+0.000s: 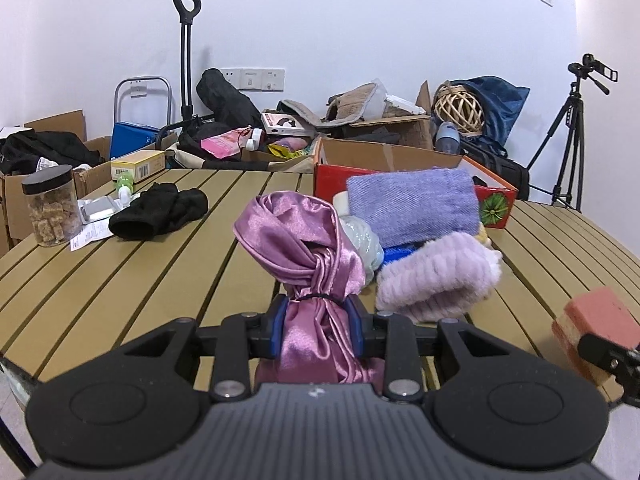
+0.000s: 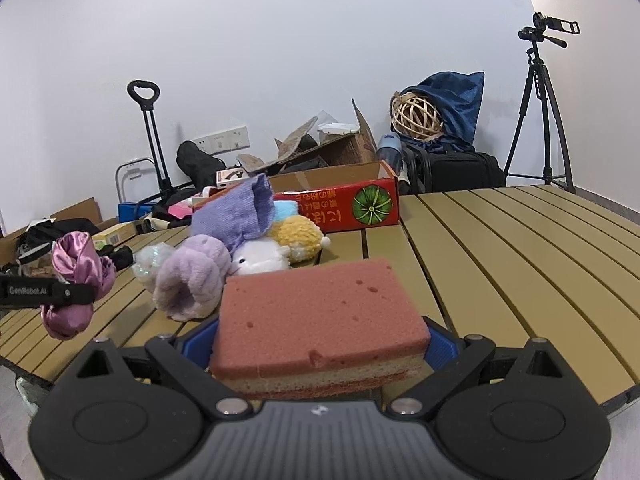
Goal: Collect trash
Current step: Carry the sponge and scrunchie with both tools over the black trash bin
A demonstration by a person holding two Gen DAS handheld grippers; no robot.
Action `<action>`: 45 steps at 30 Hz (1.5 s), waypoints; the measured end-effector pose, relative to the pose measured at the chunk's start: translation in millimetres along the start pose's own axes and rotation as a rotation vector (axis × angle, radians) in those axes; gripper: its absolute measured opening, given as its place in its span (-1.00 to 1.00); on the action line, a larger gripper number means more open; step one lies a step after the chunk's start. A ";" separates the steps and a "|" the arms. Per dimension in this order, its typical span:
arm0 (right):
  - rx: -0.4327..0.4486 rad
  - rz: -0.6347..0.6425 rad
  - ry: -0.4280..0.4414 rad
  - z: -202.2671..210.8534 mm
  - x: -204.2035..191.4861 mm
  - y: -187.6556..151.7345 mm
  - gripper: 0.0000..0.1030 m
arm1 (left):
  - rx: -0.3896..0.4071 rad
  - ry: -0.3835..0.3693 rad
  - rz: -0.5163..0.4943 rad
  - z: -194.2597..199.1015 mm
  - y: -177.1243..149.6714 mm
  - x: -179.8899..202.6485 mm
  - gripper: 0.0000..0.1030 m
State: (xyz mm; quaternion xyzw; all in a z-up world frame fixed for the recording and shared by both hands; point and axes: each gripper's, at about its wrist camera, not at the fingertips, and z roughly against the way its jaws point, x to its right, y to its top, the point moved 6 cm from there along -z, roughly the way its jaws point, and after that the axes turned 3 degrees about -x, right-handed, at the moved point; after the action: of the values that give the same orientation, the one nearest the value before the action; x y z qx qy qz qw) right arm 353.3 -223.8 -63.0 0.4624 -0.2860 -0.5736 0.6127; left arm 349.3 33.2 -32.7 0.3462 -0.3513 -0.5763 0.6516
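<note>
My left gripper (image 1: 318, 330) is shut on a pink satin cloth bundle (image 1: 304, 240) tied with a black band, held above the near edge of the slatted table (image 1: 120, 280). The same satin bundle (image 2: 78, 268) shows at the left of the right wrist view, with the left gripper's black finger across it. My right gripper (image 2: 320, 344) is shut on a pink sponge (image 2: 324, 312) with a yellowish lower layer, its blue pads pressing both sides. That sponge (image 1: 596, 328) appears at the right edge of the left wrist view.
A pile of soft items lies mid-table: a purple towel (image 1: 416, 208), a lilac fluffy cloth (image 1: 436, 276), white and yellow plush pieces (image 2: 296, 236). A red box (image 2: 352, 204) stands behind. A black cloth (image 1: 160, 210), a jar (image 1: 50, 208) and packets sit left. Clutter and a tripod (image 2: 540, 112) line the wall.
</note>
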 end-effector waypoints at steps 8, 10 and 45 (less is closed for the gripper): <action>0.002 0.003 0.023 24.9 -11.4 -10.7 0.92 | 0.013 -0.028 -0.010 36.2 -18.4 14.2 -0.39; 0.005 0.008 0.024 32.5 -15.7 -13.9 0.92 | 0.008 -0.041 -0.011 45.9 -25.4 17.8 -0.39; -0.364 0.111 0.043 135.6 -58.1 -152.7 0.92 | -0.261 -0.081 -0.109 145.3 -177.6 8.6 -0.39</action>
State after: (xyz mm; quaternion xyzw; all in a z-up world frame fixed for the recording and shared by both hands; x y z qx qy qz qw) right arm 156.5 -186.9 -133.7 0.3397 -0.1896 -0.5711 0.7228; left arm 135.3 0.9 -109.6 0.2535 -0.2801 -0.6652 0.6440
